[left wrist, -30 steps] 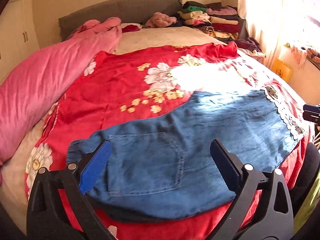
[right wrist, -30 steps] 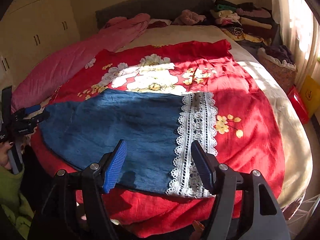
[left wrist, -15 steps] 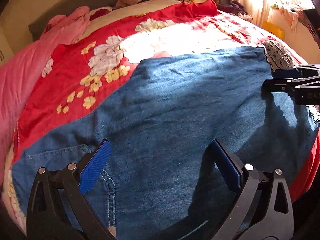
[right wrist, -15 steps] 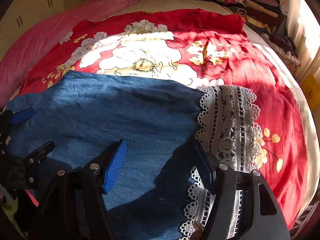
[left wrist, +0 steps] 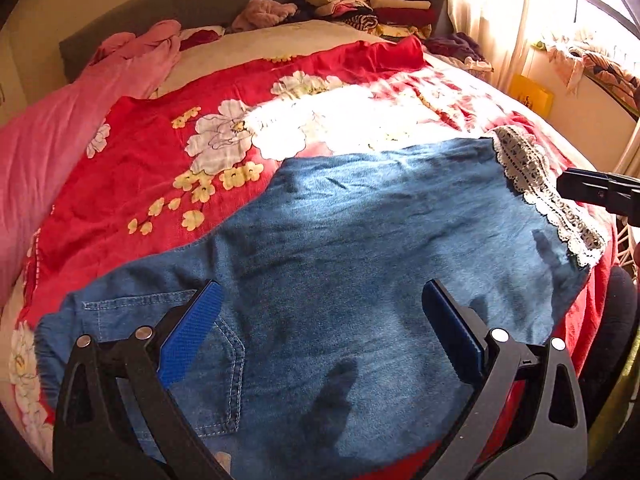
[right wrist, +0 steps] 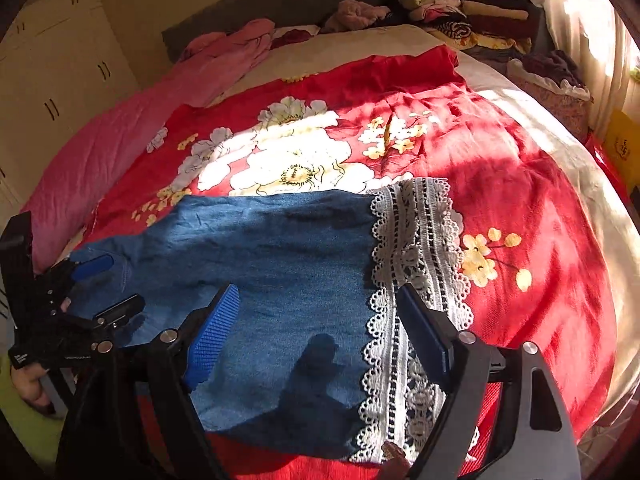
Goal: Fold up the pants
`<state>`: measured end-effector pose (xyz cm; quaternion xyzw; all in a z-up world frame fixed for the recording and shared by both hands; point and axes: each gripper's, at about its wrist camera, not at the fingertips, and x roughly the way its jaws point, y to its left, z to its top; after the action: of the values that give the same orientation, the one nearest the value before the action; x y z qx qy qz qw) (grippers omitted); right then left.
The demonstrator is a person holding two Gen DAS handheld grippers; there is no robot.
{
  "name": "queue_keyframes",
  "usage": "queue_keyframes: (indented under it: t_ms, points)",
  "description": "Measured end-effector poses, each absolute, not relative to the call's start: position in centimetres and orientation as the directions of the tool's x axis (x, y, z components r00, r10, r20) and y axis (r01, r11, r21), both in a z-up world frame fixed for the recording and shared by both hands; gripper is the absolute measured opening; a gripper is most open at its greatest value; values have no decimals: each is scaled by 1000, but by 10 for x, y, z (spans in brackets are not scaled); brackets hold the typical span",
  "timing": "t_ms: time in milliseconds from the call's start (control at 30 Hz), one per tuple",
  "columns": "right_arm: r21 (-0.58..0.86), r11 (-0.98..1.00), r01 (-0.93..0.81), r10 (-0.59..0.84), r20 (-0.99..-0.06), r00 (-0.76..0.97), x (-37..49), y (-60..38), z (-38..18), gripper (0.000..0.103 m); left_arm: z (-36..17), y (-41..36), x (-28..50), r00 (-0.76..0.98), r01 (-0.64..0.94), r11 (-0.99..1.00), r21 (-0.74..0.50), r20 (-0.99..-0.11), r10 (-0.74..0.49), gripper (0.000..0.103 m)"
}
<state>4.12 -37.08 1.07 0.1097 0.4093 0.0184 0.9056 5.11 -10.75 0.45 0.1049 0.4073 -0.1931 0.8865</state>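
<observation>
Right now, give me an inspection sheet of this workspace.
Surface: bed covered by a red floral sheet, partly sunlit.
Job's things: denim pants spread flat on the sheet, lace hem at the right end, back pocket at the left end.
Clutter: pink blanket along the left side; piled clothes by the headboard.
Grippers: left gripper and right gripper both open, holding nothing, over the near edge of the pants.
Cables: nothing seen.
Surroundings: wardrobe at left, curtain and window at right.

Bed (right wrist: 532, 128), red floral sheet (right wrist: 500, 168), denim pants (left wrist: 360, 264)
</observation>
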Motion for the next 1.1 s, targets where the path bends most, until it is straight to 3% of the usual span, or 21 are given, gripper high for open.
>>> queue_keyframes:
  t_ms: [200,567,1100]
  points:
    - [216,969,116,68,-690,721,-9,-392,31,89,28,-111,37,621,444,895,38,-733,-278,95]
    - [190,953,234,-66,-628,776,-62,-423,51,91,57,-167,61,614,545,835,79,-715,-333,95]
    - [229,951,208,28,-734,679,-22,-395,-11,91,6,-276,132,459,709,701,82,-808,-370,95]
